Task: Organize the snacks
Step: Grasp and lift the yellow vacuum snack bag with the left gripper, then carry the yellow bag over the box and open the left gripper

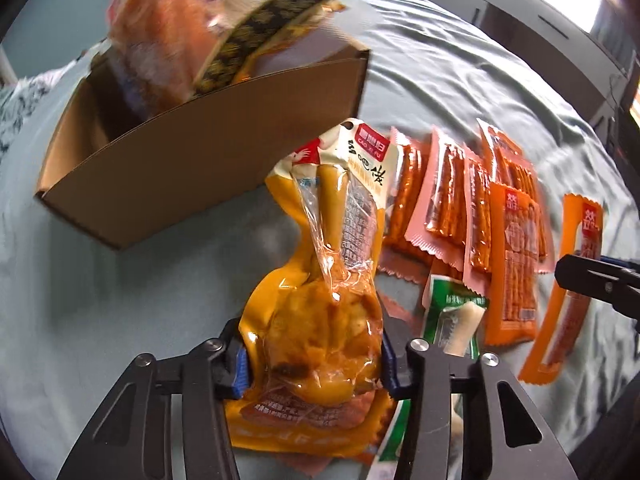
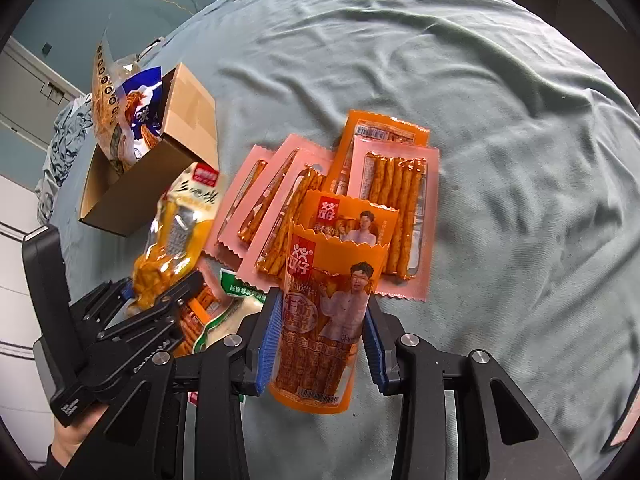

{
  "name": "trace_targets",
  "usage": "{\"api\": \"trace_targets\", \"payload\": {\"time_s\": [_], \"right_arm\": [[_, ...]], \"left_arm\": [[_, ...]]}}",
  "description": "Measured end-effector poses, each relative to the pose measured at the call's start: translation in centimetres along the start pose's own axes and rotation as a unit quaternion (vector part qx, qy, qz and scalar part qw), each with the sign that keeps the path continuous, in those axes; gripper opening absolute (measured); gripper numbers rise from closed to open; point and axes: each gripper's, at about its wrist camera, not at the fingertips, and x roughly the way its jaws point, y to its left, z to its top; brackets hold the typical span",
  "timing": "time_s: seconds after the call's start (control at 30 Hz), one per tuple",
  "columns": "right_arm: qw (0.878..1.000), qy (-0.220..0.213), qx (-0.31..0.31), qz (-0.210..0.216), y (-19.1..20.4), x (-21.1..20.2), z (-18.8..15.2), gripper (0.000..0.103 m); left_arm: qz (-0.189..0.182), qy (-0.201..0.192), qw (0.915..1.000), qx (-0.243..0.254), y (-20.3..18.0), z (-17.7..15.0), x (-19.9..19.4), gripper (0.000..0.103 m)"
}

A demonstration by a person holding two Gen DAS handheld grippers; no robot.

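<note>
Left wrist view: yellow drumstick pack [image 1: 316, 312] pinched between blue-padded fingers [image 1: 240, 368].

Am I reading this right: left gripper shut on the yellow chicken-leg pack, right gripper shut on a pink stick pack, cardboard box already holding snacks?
Not quite. The right gripper is shut on an orange snack pack, not a pink one; the pink stick packs lie on the cloth behind it, as the right wrist view shows. The left gripper is shut on the yellow chicken-leg pack, and the cardboard box already holds snacks.
</note>
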Motion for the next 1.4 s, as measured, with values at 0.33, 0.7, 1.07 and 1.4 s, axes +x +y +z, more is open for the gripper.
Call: {"api": "trace_targets", "payload": {"time_s": [0.33, 0.7, 1.07, 1.4], "right_arm": [[1.0, -0.014, -0.001, -0.014, -0.3, -0.8, -0.4, 0.036], [1.0, -0.024, -0.002, -0.009, -0.3, -1.3, -0.5, 0.036], [0.999, -0.036, -0.029, 0.011, 1.1, -1.7, -0.6, 0.036], [0.999, -0.028, -0.032, 0.011, 1.2, -0.6, -0.1, 0.036]], "left_arm": [[-0.022, -0.053, 0.9965, -0.06, 2.0, -0.9, -7.4, 0.046], [-0.01, -0.139, 0.9818, -0.129, 6.2, -4.2, -16.0, 0.046], [0.019, -0.173, 0.9679, -0.181, 9.9, -2.6, -15.9, 0.046], [0.035, -0.202, 0.9577, -0.202, 12.7, 6.0, -13.3, 0.046]]}}
